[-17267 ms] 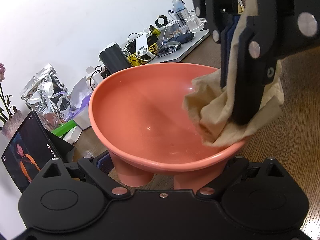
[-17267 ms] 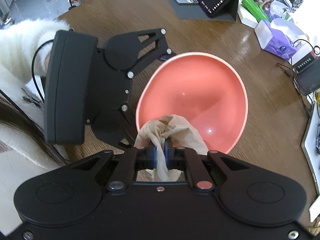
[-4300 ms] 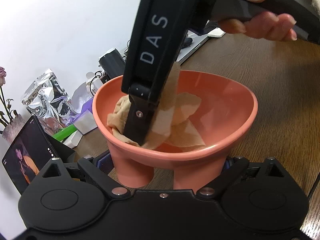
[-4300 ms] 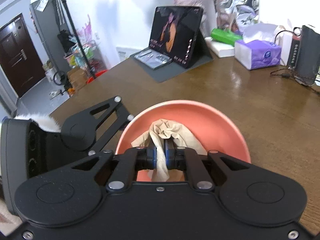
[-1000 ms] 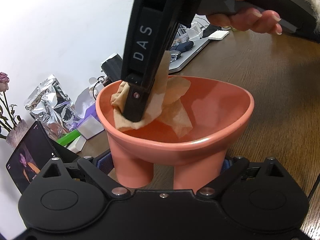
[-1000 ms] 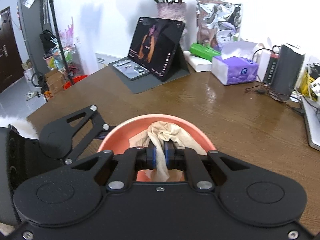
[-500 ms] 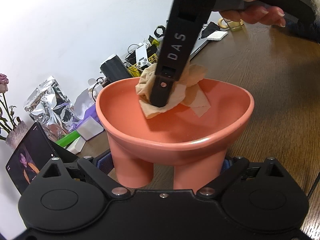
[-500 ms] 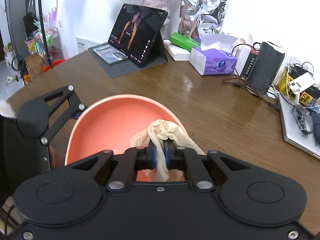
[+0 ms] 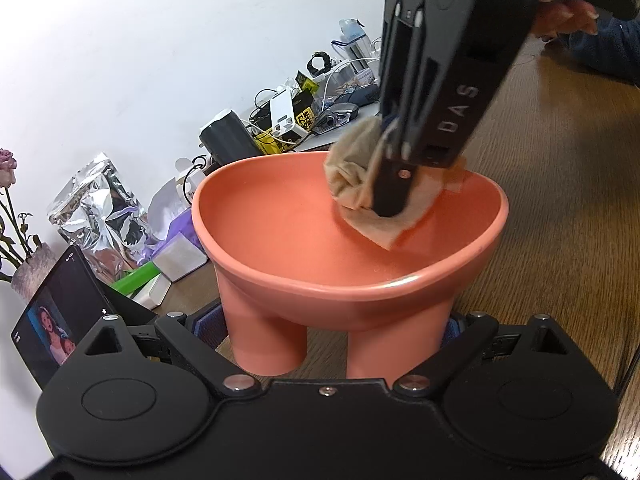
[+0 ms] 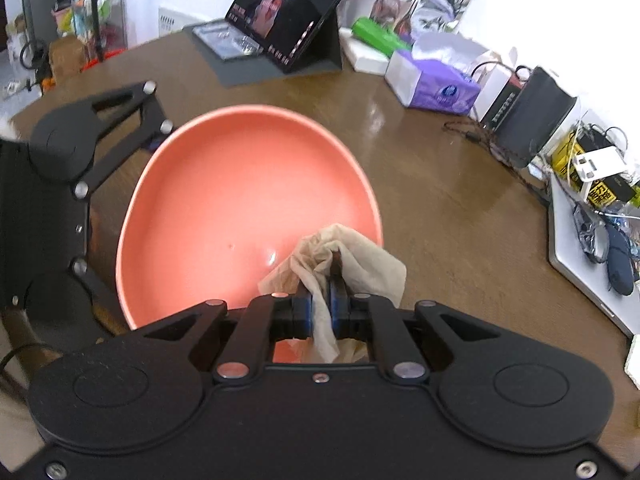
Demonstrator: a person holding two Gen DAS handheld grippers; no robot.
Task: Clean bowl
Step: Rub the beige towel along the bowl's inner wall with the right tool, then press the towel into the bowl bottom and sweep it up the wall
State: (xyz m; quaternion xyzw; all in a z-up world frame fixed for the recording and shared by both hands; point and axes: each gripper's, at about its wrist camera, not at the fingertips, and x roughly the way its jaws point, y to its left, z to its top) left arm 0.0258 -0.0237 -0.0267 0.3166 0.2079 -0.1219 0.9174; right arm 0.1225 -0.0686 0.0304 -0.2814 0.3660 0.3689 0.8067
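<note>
A salmon-pink bowl point(image 9: 280, 232) with stubby legs sits just in front of my left gripper point(image 9: 328, 322). Its blue pads press on the legs from both sides, so it is shut on the bowl. My right gripper point(image 9: 390, 208) reaches down from the upper right and is shut on a crumpled beige cloth point(image 9: 352, 176). The cloth lies against the bowl's inner wall at the far right rim. In the right wrist view the cloth point(image 10: 360, 260) is pinched between the blue pads point(image 10: 306, 312), over the near right edge of the bowl point(image 10: 224, 200).
The bowl stands on a brown wooden table point(image 10: 440, 220). Along the wall are a propped tablet point(image 10: 292, 12), a purple tissue box point(image 10: 436, 84), a foil bag point(image 9: 100, 208), a black speaker point(image 10: 532, 120), tangled cables and a laptop point(image 10: 592, 248). A person's hand point(image 9: 568, 12) grips the right tool.
My right gripper has carried the cloth from the bowl's left inner wall across to its far right rim and now points more steeply down. The left gripper and bowl have stayed put.
</note>
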